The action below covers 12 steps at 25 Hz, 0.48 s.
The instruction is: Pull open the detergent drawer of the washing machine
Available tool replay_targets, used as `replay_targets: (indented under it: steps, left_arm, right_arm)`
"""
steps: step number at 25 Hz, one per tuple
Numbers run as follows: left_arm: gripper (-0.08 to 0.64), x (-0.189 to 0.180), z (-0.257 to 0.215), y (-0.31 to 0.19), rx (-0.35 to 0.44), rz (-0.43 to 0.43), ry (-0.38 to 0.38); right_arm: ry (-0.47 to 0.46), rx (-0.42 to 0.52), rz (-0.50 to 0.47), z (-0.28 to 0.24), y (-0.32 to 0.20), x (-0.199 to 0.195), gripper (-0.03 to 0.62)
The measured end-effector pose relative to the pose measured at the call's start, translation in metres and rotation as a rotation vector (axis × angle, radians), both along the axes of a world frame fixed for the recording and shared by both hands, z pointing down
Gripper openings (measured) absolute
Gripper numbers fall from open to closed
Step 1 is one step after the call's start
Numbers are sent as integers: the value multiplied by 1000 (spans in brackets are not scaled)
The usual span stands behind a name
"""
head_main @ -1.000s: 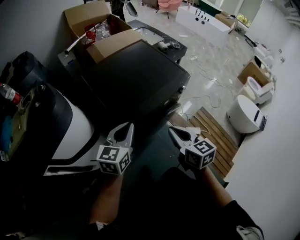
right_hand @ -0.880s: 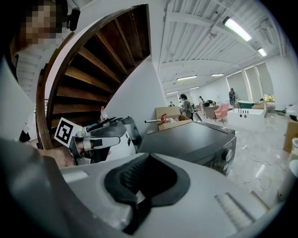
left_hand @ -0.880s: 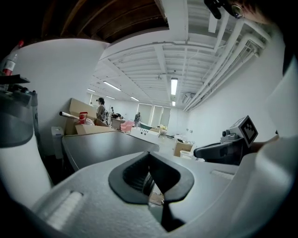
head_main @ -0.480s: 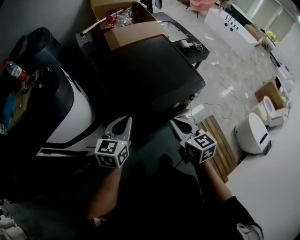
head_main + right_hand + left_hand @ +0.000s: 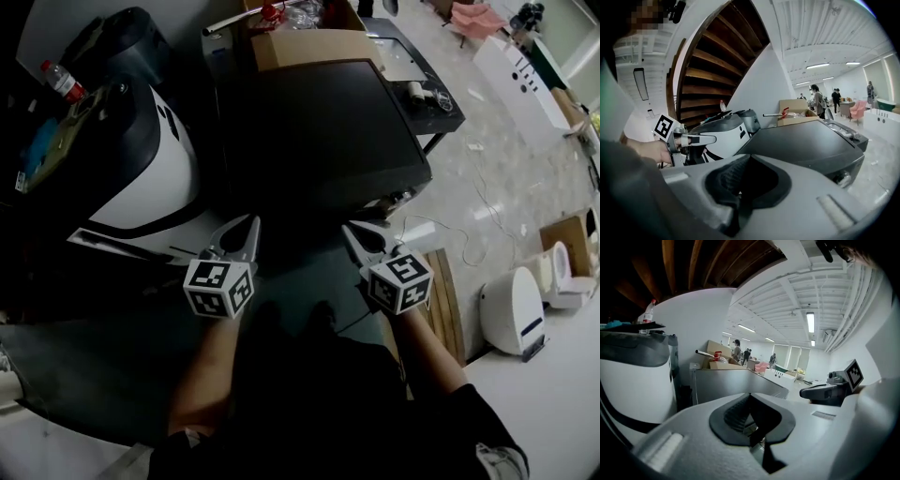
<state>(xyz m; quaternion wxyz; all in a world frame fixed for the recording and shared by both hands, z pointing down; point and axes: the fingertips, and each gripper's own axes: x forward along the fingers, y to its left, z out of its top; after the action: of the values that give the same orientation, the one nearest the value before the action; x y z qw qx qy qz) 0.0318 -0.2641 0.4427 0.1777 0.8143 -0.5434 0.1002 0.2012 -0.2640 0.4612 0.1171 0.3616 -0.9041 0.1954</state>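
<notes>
A dark-topped washing machine (image 5: pixel 319 131) stands ahead of me, and its front face is almost hidden below its top edge. No detergent drawer shows in any view. My left gripper (image 5: pixel 247 228) is shut and empty, hovering in the air short of the machine's near left corner. My right gripper (image 5: pixel 351 232) is shut and empty too, just short of the machine's front edge. In the left gripper view the jaws (image 5: pixel 750 397) are closed, with the machine's grey side (image 5: pixel 726 385) beyond them. The right gripper view has its closed jaws (image 5: pixel 749 159) under the dark top (image 5: pixel 801 140).
A rounded white and black appliance (image 5: pixel 141 178) stands left of the machine, with a bottle (image 5: pixel 58 80) on it. An open cardboard box (image 5: pixel 300 42) sits at the machine's far end. Cables, a wooden slat pallet (image 5: pixel 450 300) and white toilets (image 5: pixel 514 309) lie on the floor to the right.
The head view has swung, so the machines now sit more upright and further left. Both grippers have shifted a little toward the dark machine's near edge and stayed shut.
</notes>
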Motion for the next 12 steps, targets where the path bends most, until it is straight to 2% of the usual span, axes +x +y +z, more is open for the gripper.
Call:
replay_targets:
  steps: [7,12]
  left_arm:
    - [0,-15,17,19,-37,-104,-28]
    - [0,-36,29,35,-58,-91,-18]
  right_arm:
    - [12,-24,-68,13,1,1,2]
    - [42,-49,-69,26,5,-24,3]
